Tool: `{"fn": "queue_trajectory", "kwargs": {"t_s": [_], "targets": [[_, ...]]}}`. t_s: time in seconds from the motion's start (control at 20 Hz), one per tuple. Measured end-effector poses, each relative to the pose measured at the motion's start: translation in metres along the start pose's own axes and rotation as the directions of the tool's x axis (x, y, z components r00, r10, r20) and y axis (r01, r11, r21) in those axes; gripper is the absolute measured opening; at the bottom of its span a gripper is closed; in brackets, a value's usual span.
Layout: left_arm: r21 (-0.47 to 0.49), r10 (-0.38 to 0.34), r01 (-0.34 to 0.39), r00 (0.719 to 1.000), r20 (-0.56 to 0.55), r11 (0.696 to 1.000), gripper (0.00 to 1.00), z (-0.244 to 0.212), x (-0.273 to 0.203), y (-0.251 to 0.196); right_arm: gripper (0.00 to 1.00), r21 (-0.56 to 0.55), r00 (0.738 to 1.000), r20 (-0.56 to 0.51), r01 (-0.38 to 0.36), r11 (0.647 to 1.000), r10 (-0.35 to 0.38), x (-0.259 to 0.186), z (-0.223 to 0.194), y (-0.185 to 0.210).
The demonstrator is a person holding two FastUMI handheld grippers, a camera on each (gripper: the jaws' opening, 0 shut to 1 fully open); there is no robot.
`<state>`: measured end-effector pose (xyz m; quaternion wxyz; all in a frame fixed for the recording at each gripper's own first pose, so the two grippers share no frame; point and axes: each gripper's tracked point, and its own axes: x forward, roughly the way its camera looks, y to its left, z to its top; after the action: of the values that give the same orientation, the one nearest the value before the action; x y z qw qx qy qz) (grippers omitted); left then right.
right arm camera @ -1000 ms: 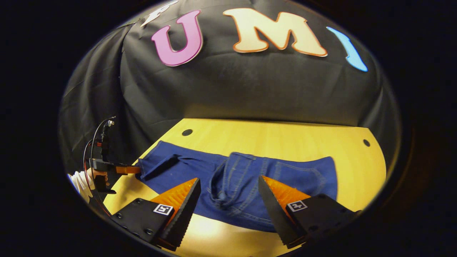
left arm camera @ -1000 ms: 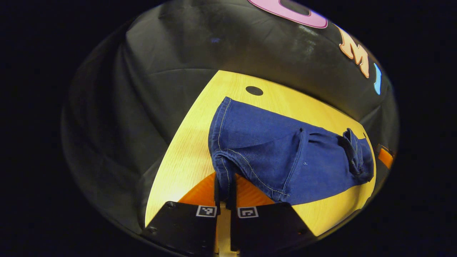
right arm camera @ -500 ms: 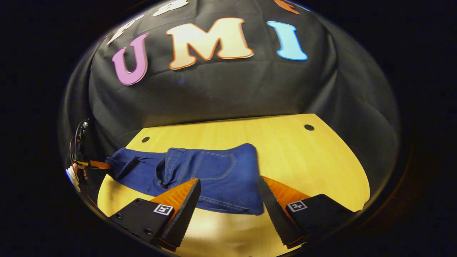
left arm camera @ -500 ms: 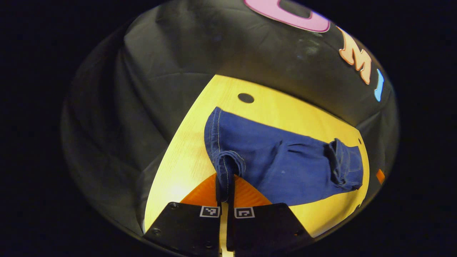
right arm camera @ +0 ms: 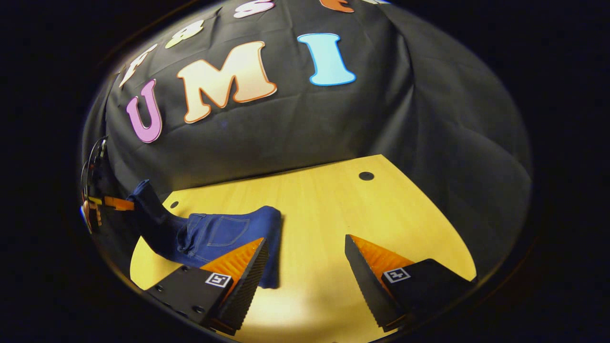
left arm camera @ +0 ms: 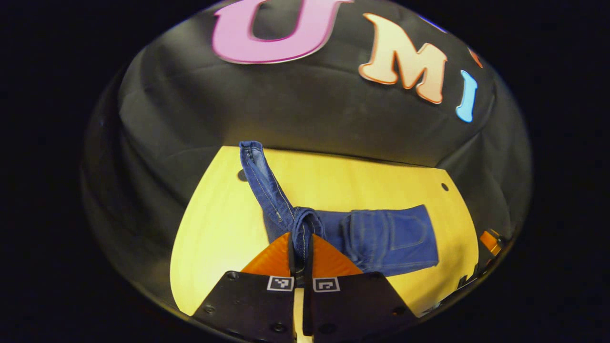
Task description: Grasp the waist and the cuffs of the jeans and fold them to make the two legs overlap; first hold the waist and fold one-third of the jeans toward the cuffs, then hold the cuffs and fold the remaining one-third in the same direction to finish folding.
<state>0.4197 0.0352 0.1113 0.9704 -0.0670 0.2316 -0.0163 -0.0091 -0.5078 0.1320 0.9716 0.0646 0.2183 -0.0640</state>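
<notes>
Blue jeans [left arm camera: 391,238] lie on the yellow wooden table [left arm camera: 333,181], the waist part folded over with a back pocket facing up. My left gripper [left arm camera: 300,247] is shut on the cuffs [left arm camera: 305,228] and holds them raised, so a strip of leg rises from the table toward the wall. In the right gripper view the jeans [right arm camera: 219,236] lie at the left. My right gripper [right arm camera: 305,267] is open over bare table to the right of the jeans, its left finger close to the fold edge. The left gripper [right arm camera: 116,204] appears at the far left, holding the lifted cuff end.
The table [right arm camera: 357,209] has small dark holes [right arm camera: 366,176] near its far corners [left arm camera: 444,186]. The black cloth wall closes off the back and sides. Bare tabletop stretches to the right of the jeans in the right gripper view.
The left gripper has lifted the cuffs higher and turned, pulling the leg up off the table. The right gripper, still open, has swung right, away from the folded waist.
</notes>
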Motion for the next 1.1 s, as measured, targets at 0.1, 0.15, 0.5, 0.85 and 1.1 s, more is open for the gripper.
{"fn": "queue_trajectory", "kwargs": {"t_s": [0.1,0.15,0.5,0.85,1.1], "targets": [[0.051,-0.023,0.023,1.000,0.016,0.998,0.00,0.018,0.007,-0.052,0.99,-0.016,1.000,-0.005,0.002,1.000,-0.002,0.001,0.000,-0.029],[0.079,-0.039,0.038,0.999,0.017,0.996,0.00,0.024,0.010,-0.079,0.99,-0.021,1.000,-0.008,0.002,1.000,-0.002,0.001,0.001,-0.042],[0.282,-0.160,0.180,0.983,-0.093,0.942,0.00,-0.015,0.042,-0.241,0.99,0.006,0.999,-0.044,-0.016,1.000,0.017,0.005,-0.016,-0.088],[0.562,0.010,0.125,0.973,-0.230,0.818,0.00,-0.163,0.100,-0.262,0.99,0.008,0.996,-0.086,-0.018,1.000,0.019,0.007,-0.038,-0.096],[0.707,0.085,0.044,0.985,-0.147,0.706,0.09,-0.197,0.111,-0.263,0.95,-0.004,0.994,-0.100,-0.043,0.999,0.043,-0.003,-0.052,-0.090]]}}
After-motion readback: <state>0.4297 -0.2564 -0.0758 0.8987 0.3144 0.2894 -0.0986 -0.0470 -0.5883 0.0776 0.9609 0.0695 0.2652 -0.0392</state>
